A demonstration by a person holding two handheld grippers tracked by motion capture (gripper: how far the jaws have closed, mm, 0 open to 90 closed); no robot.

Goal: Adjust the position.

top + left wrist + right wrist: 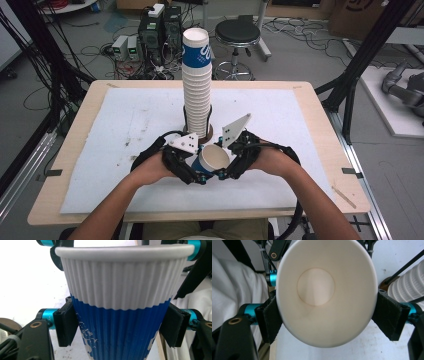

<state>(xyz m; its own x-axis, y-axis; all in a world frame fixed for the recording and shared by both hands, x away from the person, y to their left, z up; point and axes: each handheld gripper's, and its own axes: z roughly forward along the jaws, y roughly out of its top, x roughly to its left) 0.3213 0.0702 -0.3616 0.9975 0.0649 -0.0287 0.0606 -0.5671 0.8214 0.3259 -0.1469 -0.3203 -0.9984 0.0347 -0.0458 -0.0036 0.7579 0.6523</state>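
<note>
Between your two grippers, near the table's (300, 100) six-o'clock edge, you hold one cup (214, 159), blue below and ribbed white above, mouth tilted up toward you and holding nothing. At twelve o'clock from it, just beyond, a tall stack (197, 90) of nested cups stands upright on a brown base (209, 134).

Your left gripper (120, 327) is clamped on the cup's blue part, pads pressing at nine and three o'clock in the left gripper view. Your right gripper (327, 320) brackets the rim; its left pad meets the cup, while whether its right pad touches you cannot tell.

Both hands meet at the cup, left hand (150, 170) at its eight o'clock, right hand (272, 161) at its three, forearms angling in from the bottom.
</note>
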